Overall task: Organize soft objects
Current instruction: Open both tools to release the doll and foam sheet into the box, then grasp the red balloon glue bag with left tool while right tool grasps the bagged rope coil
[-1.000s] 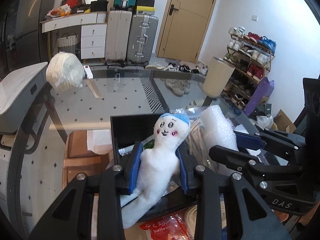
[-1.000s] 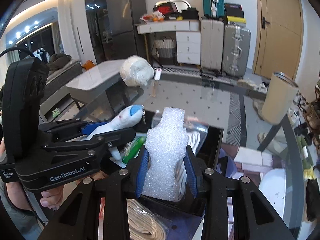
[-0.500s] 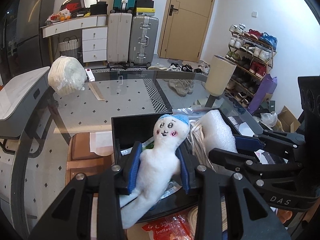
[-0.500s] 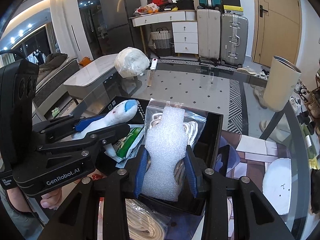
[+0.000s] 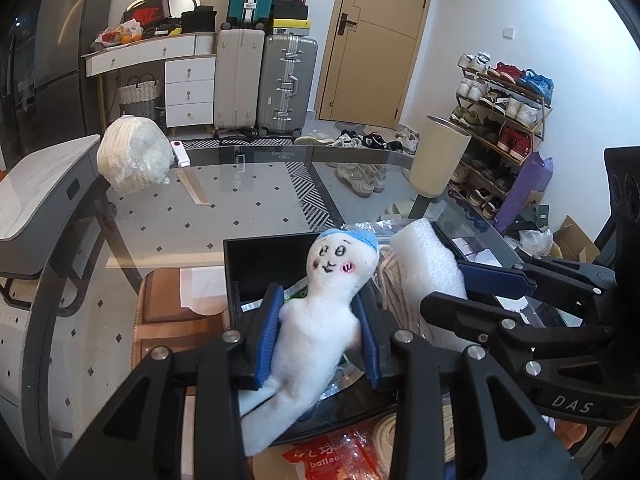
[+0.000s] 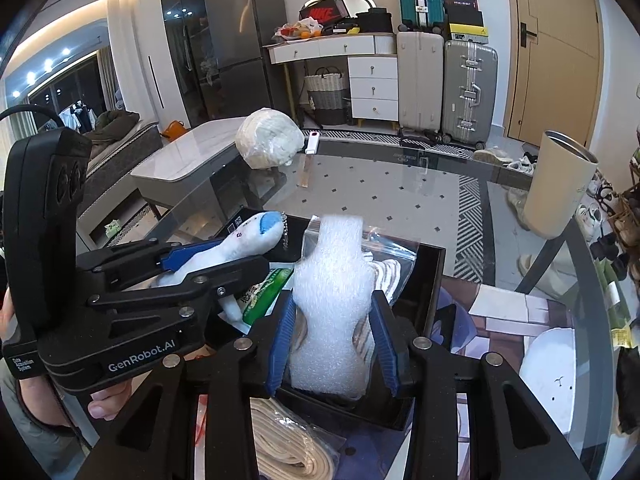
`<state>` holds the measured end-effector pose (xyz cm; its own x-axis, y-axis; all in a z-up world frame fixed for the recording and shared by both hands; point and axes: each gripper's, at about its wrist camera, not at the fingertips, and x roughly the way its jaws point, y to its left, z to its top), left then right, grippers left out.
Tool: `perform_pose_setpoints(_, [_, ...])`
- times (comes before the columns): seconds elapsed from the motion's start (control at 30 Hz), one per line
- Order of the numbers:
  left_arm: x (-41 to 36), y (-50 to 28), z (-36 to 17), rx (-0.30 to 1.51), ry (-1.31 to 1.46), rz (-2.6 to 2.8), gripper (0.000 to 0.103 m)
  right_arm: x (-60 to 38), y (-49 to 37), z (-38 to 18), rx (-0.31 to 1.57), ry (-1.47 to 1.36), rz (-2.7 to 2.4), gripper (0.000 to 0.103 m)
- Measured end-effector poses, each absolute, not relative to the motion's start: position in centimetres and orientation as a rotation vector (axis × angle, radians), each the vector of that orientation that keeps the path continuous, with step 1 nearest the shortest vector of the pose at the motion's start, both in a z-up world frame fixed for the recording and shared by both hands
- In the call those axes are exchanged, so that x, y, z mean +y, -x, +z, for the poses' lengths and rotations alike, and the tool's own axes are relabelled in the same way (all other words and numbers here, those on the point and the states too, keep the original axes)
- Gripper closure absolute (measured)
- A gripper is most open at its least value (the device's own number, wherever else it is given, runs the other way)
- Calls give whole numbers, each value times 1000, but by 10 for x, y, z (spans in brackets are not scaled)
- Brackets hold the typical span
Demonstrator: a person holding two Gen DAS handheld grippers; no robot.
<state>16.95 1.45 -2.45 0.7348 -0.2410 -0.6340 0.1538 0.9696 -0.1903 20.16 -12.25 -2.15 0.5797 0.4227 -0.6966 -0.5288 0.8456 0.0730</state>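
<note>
Glass table point(image 5: 248, 200) in a lived-in room: far side, two suitcases point(image 5: 262, 84) upright, one drawer unit point(image 5: 188, 92); right, one shoe rack point(image 5: 504, 120). On the table, one wrapped white bundle point(image 5: 134, 158) far left, one cream tumbler point(image 6: 560, 184) right, one black box point(image 6: 432, 280) near. Over the box, left gripper point(image 5: 318, 340) clamps one white doll point(image 5: 316, 328); right gripper point(image 6: 334, 340) clamps one foam piece point(image 6: 332, 312)

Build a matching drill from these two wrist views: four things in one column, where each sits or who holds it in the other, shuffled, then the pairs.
1. white doll
2. foam piece
3. cream cup
4. wrapped white bundle

A. far left on the glass table
B. in the right gripper
C. in the left gripper
D. table's right edge

Pairs: 1-C, 2-B, 3-D, 4-A
</note>
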Motion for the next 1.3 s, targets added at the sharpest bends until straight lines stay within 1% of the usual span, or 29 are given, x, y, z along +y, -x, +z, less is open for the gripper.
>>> perform_pose_setpoints(0.53, [13, -170, -25, 716, 128, -219, 69, -124, -203, -22, 777, 146, 546, 64])
perform_pose_setpoints(0.57, [13, -170, -25, 716, 127, -219, 69, -124, -204, -22, 778, 145, 545, 63])
perform_pose_setpoints(0.63, [12, -169, -25, 721, 123, -222, 68, -126, -203, -21, 768, 132, 540, 45])
perform_pose_setpoints(0.7, [12, -168, -24, 720, 122, -222, 64, -129, -201, -17, 753, 108, 544, 36])
perform_pose_setpoints(0.83, [11, -166, -21, 713, 120, -220, 56, -133, -197, -7, 723, 98, 545, 36])
perform_pose_setpoints(0.9, [10, -162, -15, 692, 103, -222, 47, -136, -196, -4, 719, 92, 547, 36])
perform_pose_setpoints(1.13, [15, -141, 14, 666, 120, -248, 46, -146, -174, 12, 710, 103, 586, 36])
perform_pose_setpoints(1.2, [19, -131, 20, 679, 124, -252, 38, -147, -164, 15, 711, 134, 591, 36])
perform_pose_setpoints(1.23, [21, -128, 21, 688, 128, -261, 36, -148, -159, 15, 719, 154, 595, 36])
perform_pose_setpoints(1.3, [21, -117, 20, 713, 131, -285, 27, -151, -150, 14, 736, 166, 609, 36])
